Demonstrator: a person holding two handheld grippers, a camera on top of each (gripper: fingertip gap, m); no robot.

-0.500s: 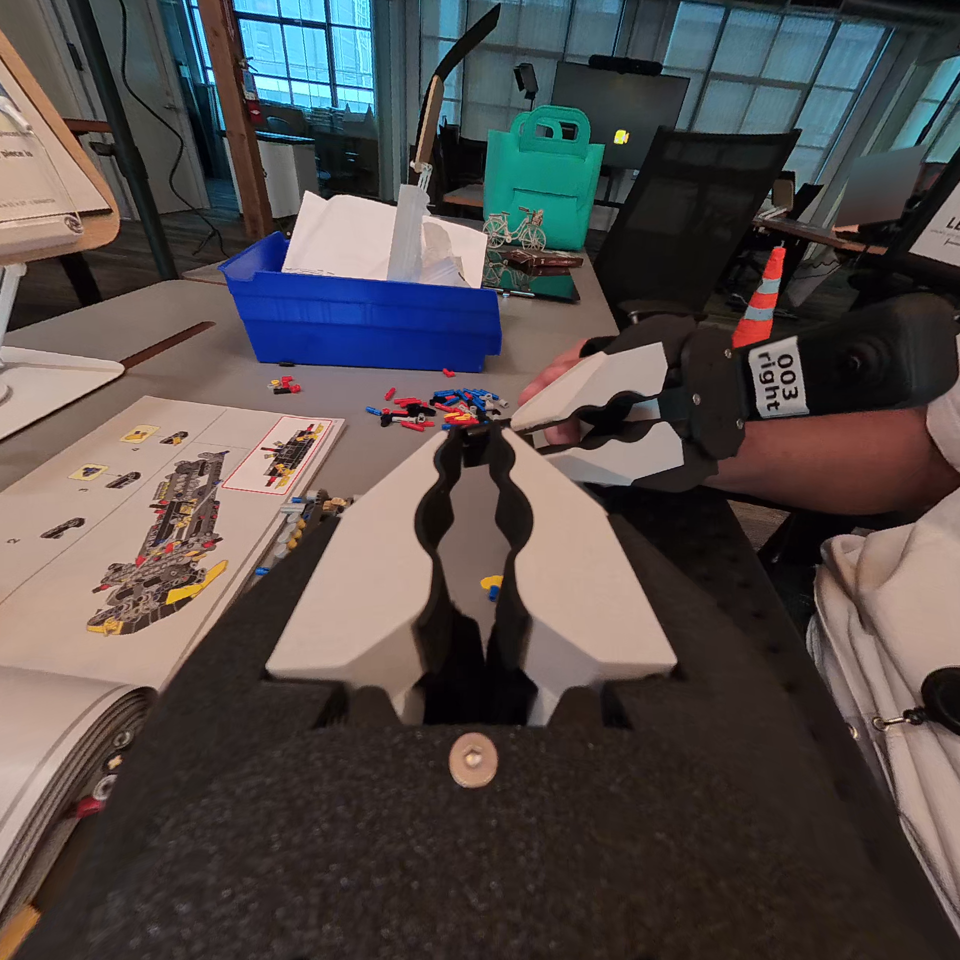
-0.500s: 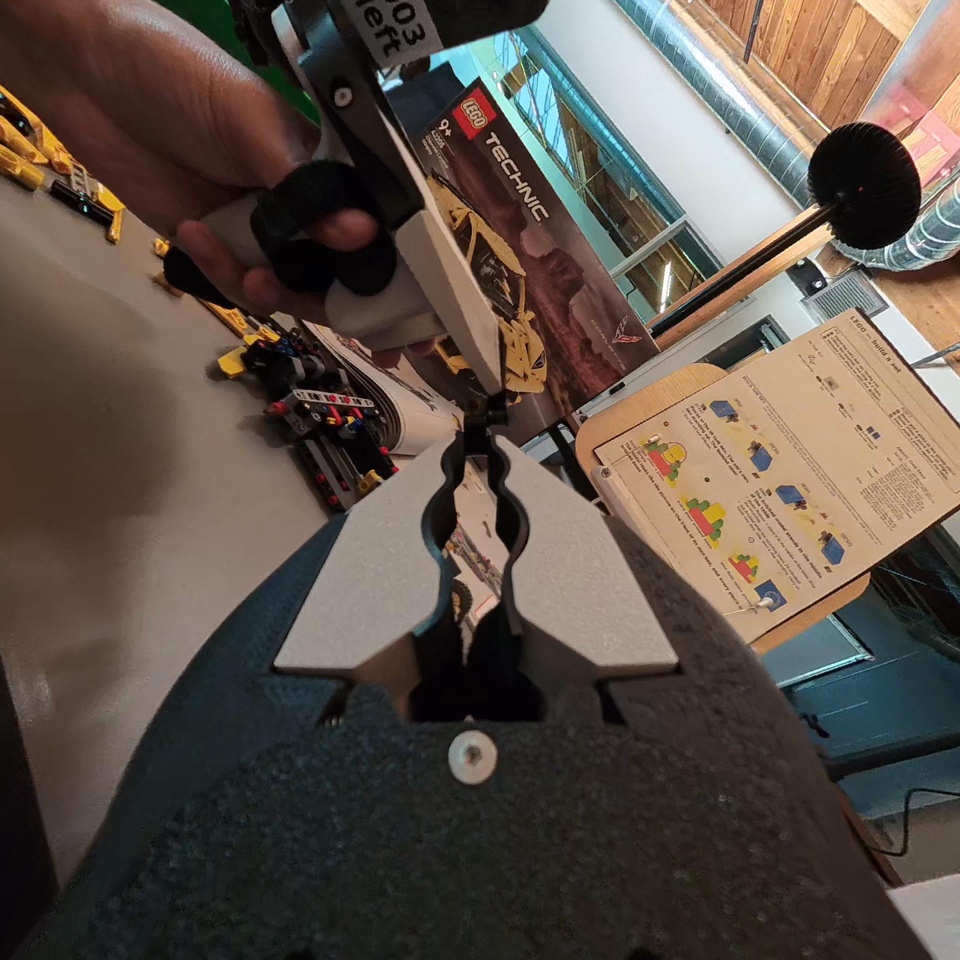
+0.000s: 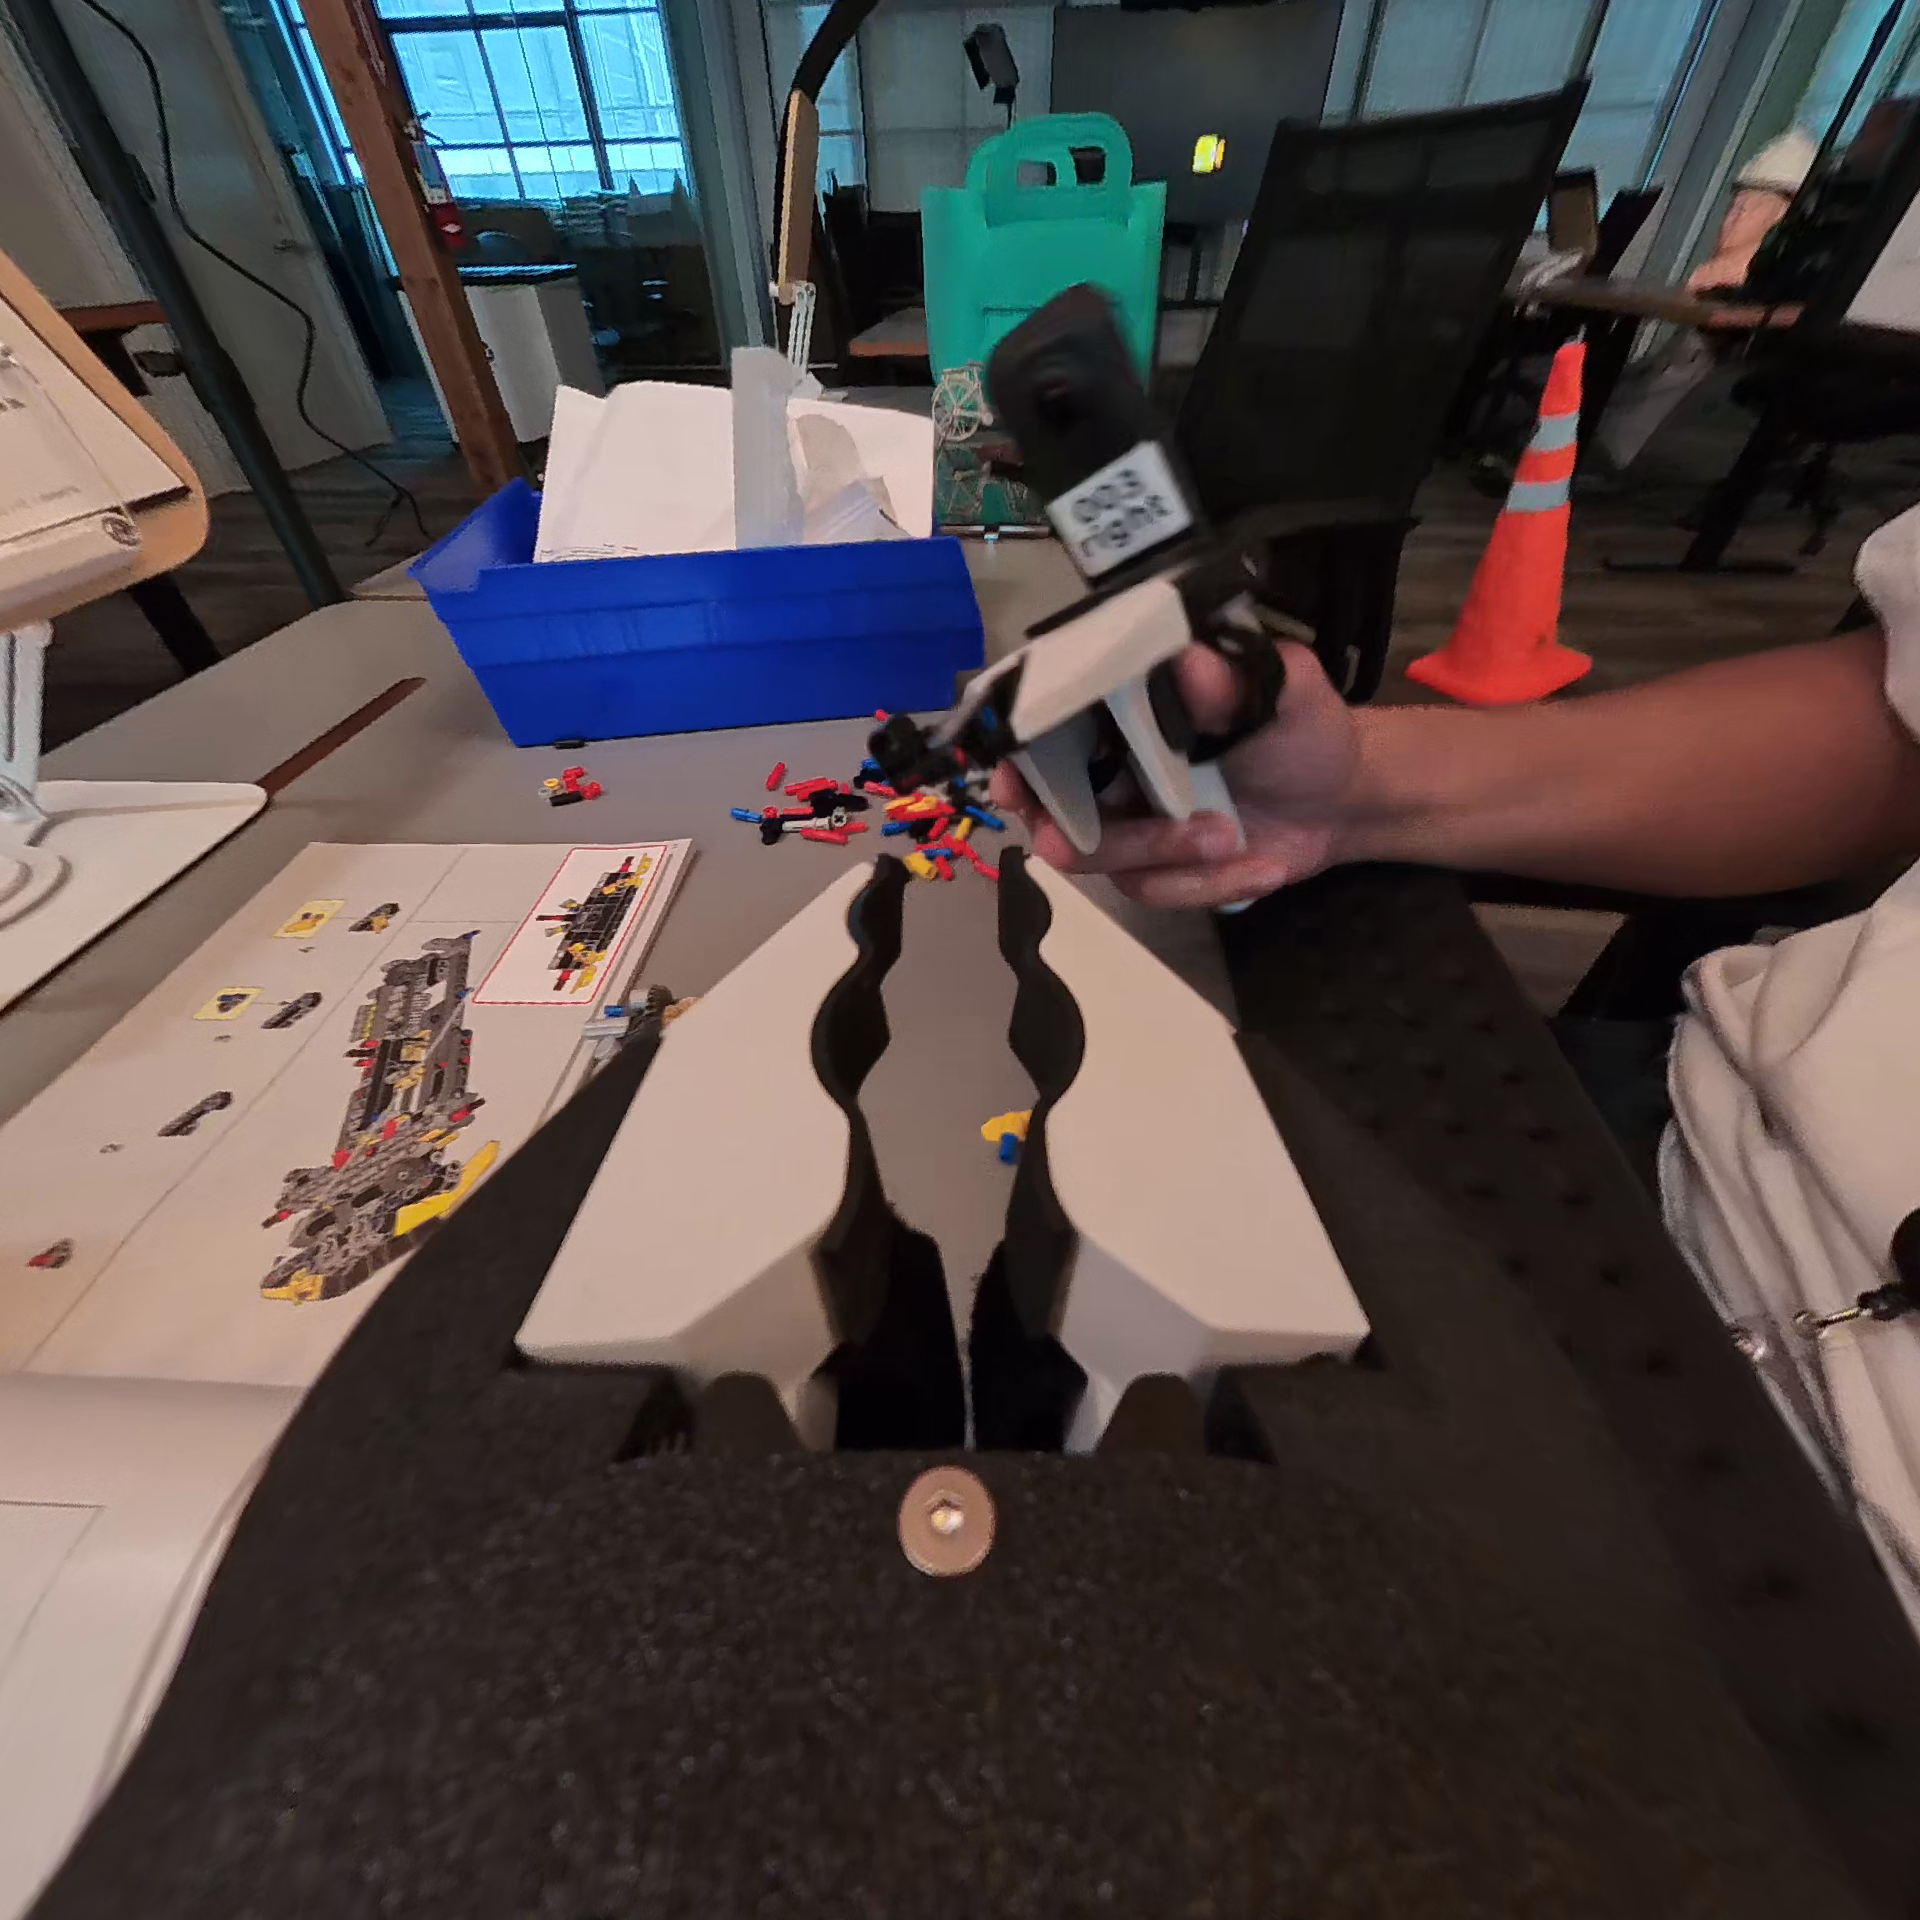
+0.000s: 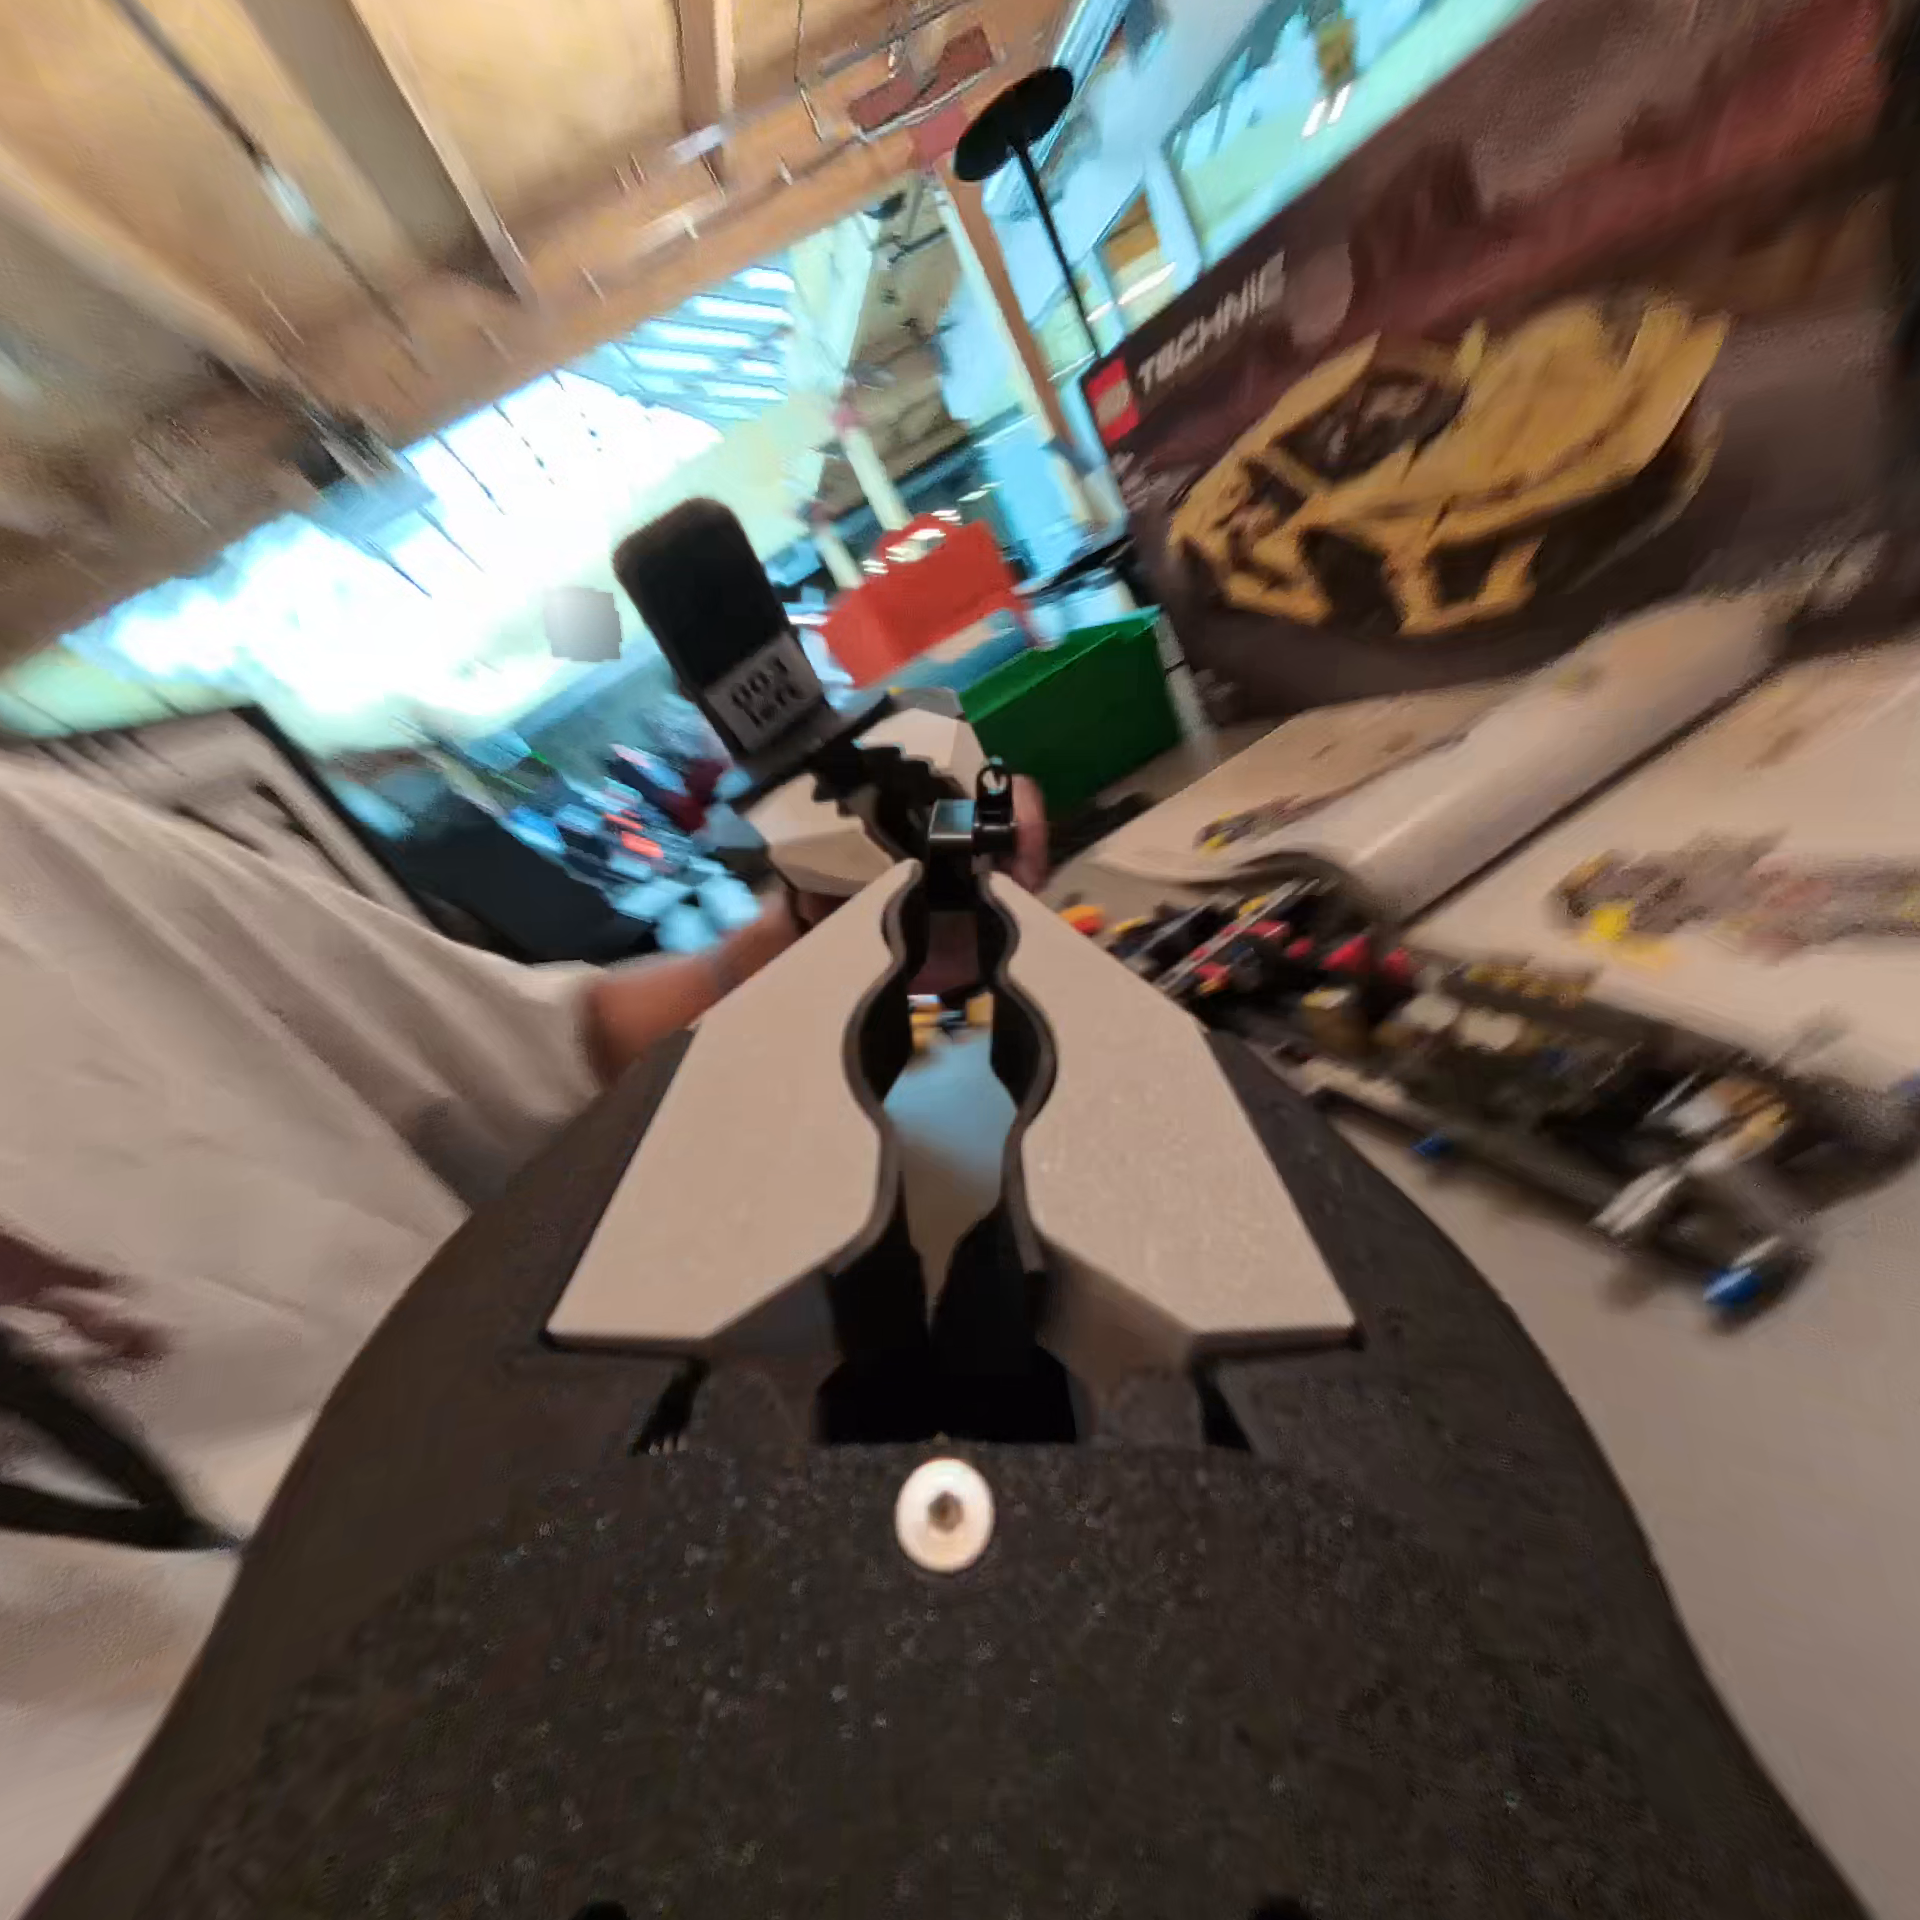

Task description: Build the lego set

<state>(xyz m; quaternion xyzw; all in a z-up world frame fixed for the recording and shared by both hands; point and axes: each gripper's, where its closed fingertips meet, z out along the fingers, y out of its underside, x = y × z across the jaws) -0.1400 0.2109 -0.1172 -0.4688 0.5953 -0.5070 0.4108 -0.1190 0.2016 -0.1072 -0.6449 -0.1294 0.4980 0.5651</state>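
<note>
While your right gripper [image 4: 948,883] pinches a black piece [image 4: 954,831], your left gripper [image 3: 948,868] is spread and empty. The piece sticks out toward the left one, just past the pile [image 3: 914,805].

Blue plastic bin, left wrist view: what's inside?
The blue plastic bin holds crumpled white paper sheets and a clear plastic bag sticking above its rim. Anything beneath them is hidden by the paper and the bin's walls.

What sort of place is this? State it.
Probably an open office or workshop space set up for toy-brick building: a black mesh office chair, an orange striped traffic cone, tall gridded windows, and a blue plastic parts bin on a grey table.
</note>
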